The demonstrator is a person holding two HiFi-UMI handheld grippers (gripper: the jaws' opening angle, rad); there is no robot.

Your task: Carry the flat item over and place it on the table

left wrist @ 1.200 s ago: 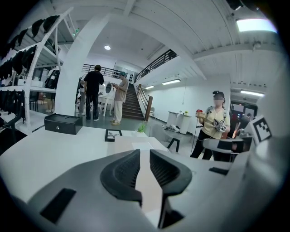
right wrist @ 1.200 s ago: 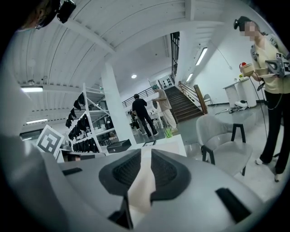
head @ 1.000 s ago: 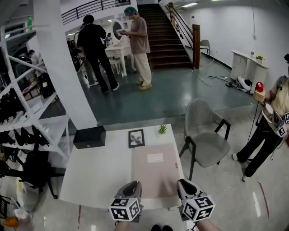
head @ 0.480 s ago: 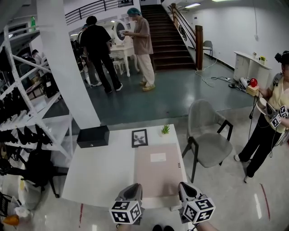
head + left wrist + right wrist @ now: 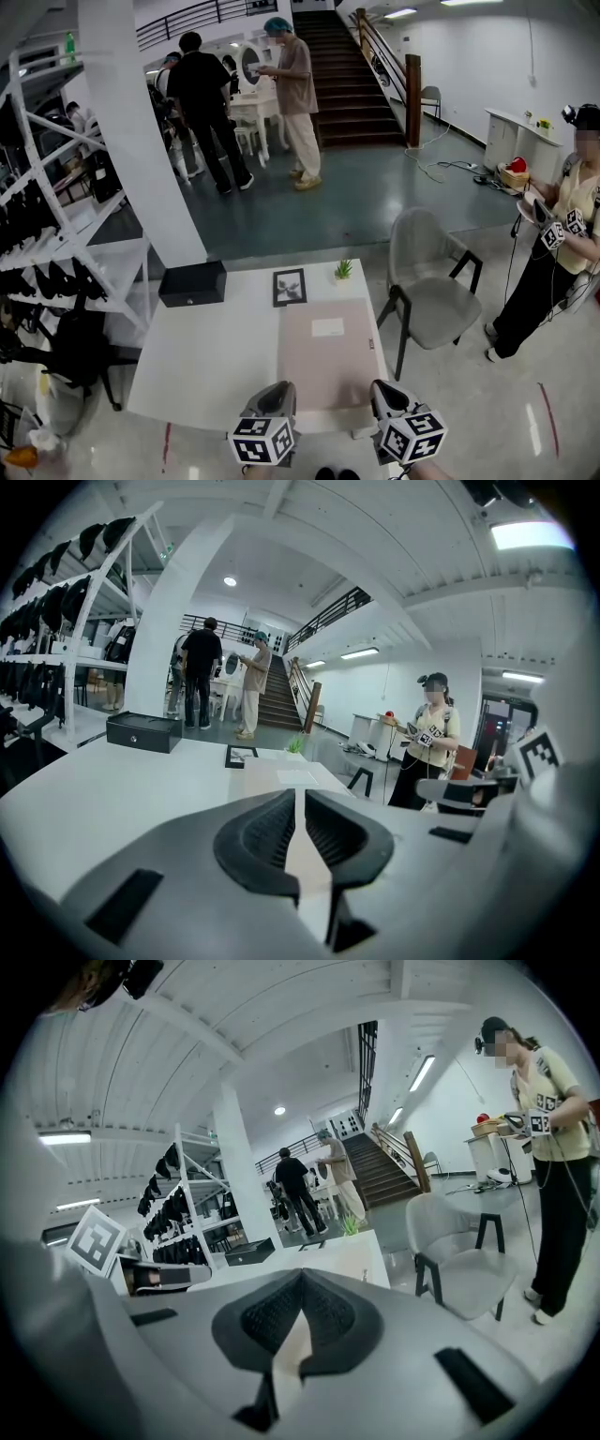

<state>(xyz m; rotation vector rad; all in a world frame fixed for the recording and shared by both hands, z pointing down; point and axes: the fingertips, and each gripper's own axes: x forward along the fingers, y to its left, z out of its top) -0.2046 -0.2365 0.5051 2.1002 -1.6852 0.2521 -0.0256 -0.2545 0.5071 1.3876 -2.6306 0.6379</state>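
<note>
Left tool (image 5: pixel 300 803) and right tool (image 5: pixel 300 1283) pinch the pink mat (image 5: pixel 328 366) (white label (image 5: pixel 327 327) unreadable).

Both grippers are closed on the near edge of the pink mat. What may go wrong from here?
1. The white paper lies loose on the mat; tilting may slide it off.
2. The left gripper and right gripper pinch only the near edge, so the mat may sag or slip.
3. The picture frame and plant stand close to the far edge; pushing forward may knock them.
</note>
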